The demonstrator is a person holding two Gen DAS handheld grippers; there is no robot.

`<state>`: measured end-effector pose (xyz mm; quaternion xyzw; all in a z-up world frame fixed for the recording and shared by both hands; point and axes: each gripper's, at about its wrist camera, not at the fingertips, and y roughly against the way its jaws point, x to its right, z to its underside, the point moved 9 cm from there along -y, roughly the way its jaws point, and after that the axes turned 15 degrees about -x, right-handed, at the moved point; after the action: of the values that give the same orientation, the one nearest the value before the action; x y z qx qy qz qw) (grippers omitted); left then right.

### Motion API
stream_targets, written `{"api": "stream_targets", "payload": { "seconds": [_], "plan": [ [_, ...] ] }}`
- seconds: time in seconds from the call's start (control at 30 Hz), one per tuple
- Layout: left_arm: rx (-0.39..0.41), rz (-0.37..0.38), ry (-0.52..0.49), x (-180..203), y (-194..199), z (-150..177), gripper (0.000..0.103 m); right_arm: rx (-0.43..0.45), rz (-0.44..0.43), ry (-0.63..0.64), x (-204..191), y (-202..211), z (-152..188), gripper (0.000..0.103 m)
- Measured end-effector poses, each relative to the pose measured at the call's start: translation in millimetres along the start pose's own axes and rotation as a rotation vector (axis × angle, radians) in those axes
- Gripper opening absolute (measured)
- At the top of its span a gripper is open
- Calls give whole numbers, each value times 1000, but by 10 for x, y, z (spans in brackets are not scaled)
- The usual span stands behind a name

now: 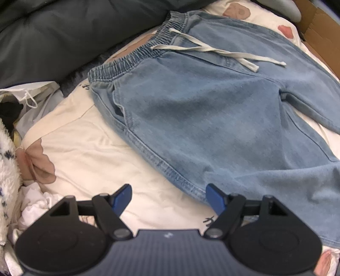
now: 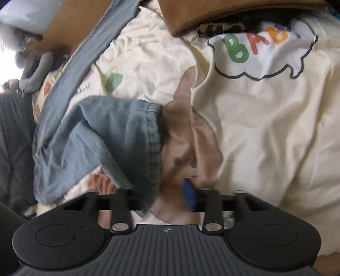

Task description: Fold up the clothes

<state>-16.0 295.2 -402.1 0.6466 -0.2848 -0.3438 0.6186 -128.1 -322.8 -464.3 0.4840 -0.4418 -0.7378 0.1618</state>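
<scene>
Light blue denim trousers (image 1: 201,110) with an elastic waistband and a white drawstring (image 1: 212,49) lie spread flat on a cream printed bedsheet (image 1: 89,152). My left gripper (image 1: 169,198) is open and empty, hovering just above the sheet beside the trousers' outer side seam. In the right wrist view the hem of one trouser leg (image 2: 127,138) drapes over the left finger, which is hidden. My right gripper (image 2: 158,195) has one blue fingertip (image 2: 189,193) showing to the right of the hem. The frame is blurred, so contact is unclear.
A dark padded quilt (image 1: 53,36) lies behind the waistband. A white bag (image 1: 29,95) and fluffy white fabric (image 1: 6,161) sit at the left edge. Cardboard boxes (image 2: 212,12) and a "BABY" print (image 2: 255,48) lie beyond the leg hem.
</scene>
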Motion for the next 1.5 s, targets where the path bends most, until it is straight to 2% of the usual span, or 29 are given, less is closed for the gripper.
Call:
{"api": "stream_targets", "payload": {
  "seconds": [0.13, 0.43, 0.5, 0.57, 0.77, 1.1, 1.13, 1.2, 1.27, 1.5],
  "plan": [
    [1, -2, -6, -4, 25, -3, 79, -63, -76, -75, -56, -254, 8, 53],
    [-8, -14, 3, -107, 25, -7, 79, -190, -115, -119, -121, -708, 216, 56],
    [-11, -15, 2, -116, 15, 0, 79, -209, -117, -132, -112, -774, 254, 63],
    [-14, -15, 2, -119, 4, 8, 79, -224, -124, -149, -98, -835, 287, 63],
    [-21, -25, -24, -93, -22, 45, 79, -186, -212, -228, -88, -933, 291, 62],
    [-26, -23, -32, -95, -42, 40, 79, -166, -484, -461, -52, -1140, 287, 62],
    [-26, -24, -33, -95, -47, 39, 79, -162, -492, -461, -57, -1141, 292, 61],
    [-28, -27, -30, -99, -59, 37, 79, -156, -503, -454, -75, -1137, 299, 44],
    [-31, -28, -27, -108, -73, 34, 79, -151, -500, -445, -80, -1104, 288, 39],
    [-29, -17, -27, -75, -74, 23, 79, -51, -510, -498, -38, -972, 105, 38]
  ]
}}
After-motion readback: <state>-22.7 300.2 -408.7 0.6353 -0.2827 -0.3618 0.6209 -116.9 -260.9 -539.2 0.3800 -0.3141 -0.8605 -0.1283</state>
